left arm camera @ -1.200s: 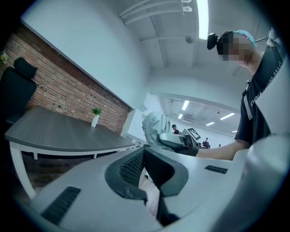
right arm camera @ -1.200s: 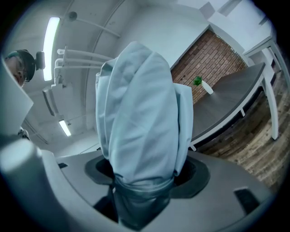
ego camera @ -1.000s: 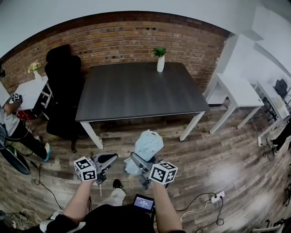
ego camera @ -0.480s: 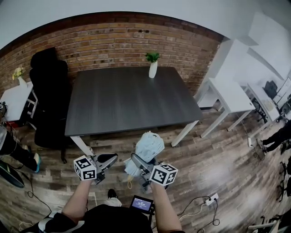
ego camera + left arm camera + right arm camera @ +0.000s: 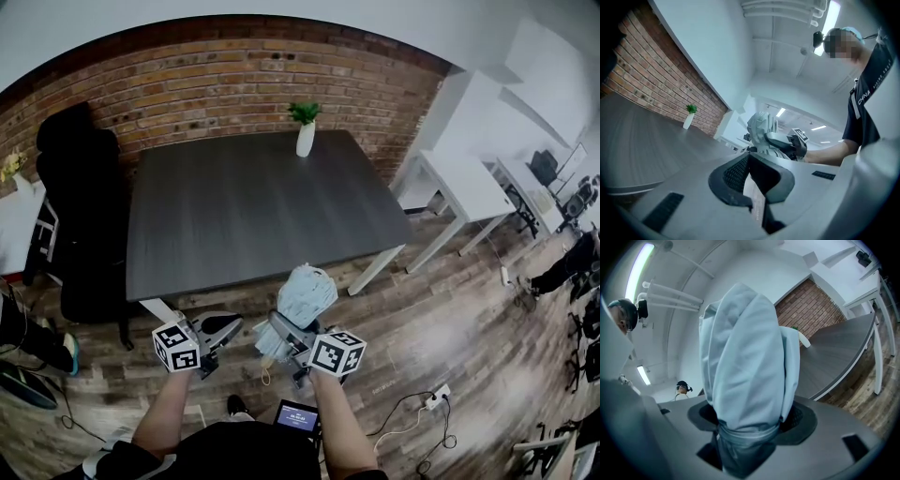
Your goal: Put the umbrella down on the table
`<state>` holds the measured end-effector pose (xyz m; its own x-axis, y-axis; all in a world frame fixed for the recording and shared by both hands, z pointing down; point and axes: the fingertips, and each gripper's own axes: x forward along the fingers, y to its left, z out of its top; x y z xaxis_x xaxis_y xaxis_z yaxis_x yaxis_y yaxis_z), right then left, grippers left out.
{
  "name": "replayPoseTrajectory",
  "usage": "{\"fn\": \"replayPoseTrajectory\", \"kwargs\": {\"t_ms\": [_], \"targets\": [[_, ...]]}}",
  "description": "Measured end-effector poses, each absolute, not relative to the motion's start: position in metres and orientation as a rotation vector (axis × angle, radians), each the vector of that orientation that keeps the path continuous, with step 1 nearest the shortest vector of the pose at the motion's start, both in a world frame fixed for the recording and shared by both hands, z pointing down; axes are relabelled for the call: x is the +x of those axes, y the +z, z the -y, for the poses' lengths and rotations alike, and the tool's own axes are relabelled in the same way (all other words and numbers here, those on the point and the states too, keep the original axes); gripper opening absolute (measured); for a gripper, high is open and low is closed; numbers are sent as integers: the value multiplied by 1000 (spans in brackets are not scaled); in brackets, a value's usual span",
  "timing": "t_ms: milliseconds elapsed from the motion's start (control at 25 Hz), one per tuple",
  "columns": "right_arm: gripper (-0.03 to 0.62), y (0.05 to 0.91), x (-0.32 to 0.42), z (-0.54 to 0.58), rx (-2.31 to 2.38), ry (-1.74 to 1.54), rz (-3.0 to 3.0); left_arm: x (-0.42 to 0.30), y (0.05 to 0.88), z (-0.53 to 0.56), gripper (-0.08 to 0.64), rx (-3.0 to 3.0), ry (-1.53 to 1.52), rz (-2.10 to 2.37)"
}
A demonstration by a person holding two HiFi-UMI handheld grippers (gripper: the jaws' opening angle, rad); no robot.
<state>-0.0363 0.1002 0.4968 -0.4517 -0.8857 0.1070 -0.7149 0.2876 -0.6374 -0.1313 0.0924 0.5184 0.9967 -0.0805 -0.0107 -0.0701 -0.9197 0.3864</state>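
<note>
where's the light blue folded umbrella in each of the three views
Head view: the umbrella is at lower centre, upright, by the near edge of the dark table.
Left gripper view: right of centre, beyond the jaws.
Right gripper view: fills the centre, clamped in the right hand-held gripper.
Shared landmark: the white vase with a plant on the table.

Pale blue umbrella [image 5: 306, 292]; dark grey wood-grained tabletop [image 5: 244, 211]. Red-brown brick wall [image 5: 206, 84], brown plank floor [image 5: 450, 314]. White vase [image 5: 305, 142] with green plant [image 5: 303, 112]; black office chair [image 5: 73, 197].
</note>
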Motion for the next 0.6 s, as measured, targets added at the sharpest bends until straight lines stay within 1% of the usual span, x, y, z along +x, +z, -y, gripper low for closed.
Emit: {"fn": "replayPoseTrajectory", "kwargs": {"t_ms": [360, 600], "targets": [[324, 515, 0, -57, -1471, -962, -2239, -105, 540, -52, 2, 2703, 13, 118], [324, 509, 39, -9, -1421, -933, -2250, -69, 530, -9, 2, 2742, 56, 149]]}}
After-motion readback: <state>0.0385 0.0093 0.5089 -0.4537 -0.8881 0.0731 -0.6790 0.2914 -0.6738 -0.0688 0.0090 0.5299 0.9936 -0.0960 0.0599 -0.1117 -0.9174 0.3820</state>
